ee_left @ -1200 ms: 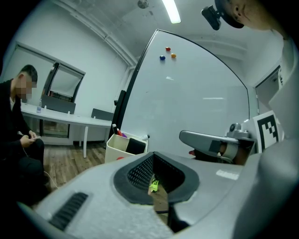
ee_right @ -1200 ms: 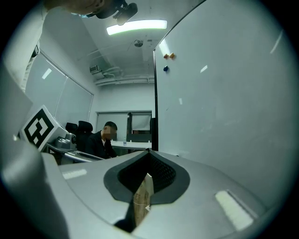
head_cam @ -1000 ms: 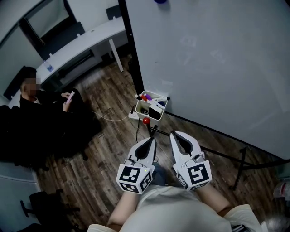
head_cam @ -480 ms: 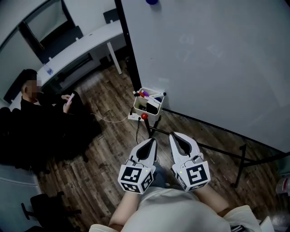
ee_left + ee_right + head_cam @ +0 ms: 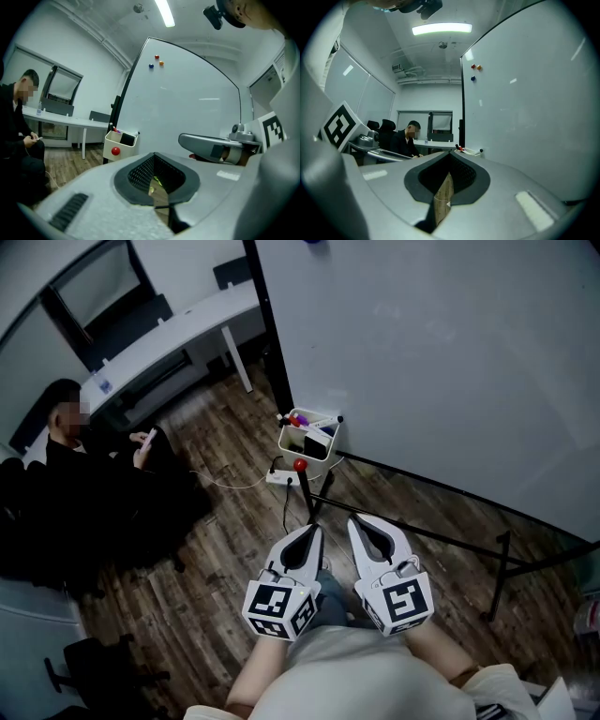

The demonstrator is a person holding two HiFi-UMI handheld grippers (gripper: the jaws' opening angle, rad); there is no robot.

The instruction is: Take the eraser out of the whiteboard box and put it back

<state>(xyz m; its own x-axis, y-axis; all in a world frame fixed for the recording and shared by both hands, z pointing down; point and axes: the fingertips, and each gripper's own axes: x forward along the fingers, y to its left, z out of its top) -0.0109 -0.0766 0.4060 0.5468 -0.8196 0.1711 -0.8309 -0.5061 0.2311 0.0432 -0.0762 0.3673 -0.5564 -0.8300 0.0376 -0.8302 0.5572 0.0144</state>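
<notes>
The white whiteboard box point(image 5: 292, 439) hangs at the whiteboard's lower left corner, with markers and the black eraser point(image 5: 316, 438) in it. A red round magnet point(image 5: 301, 465) sits on its front. In the left gripper view the box point(image 5: 112, 140) and the eraser point(image 5: 127, 138) show ahead and to the left. The right gripper view shows only the box's rim point(image 5: 469, 151) with marker tips. My left gripper point(image 5: 314, 531) and right gripper point(image 5: 357, 520) are held side by side, well short of the box. Both are shut and empty.
The whiteboard point(image 5: 450, 362) stands on a black frame whose legs point(image 5: 497, 568) cross the wooden floor. A power strip point(image 5: 278, 476) with a cable lies under the box. A person in dark clothes point(image 5: 84, 465) sits at the left by a white desk point(image 5: 169, 334).
The box has drifted upward in the head view. Both grippers keep their places side by side in the picture and stay shut.
</notes>
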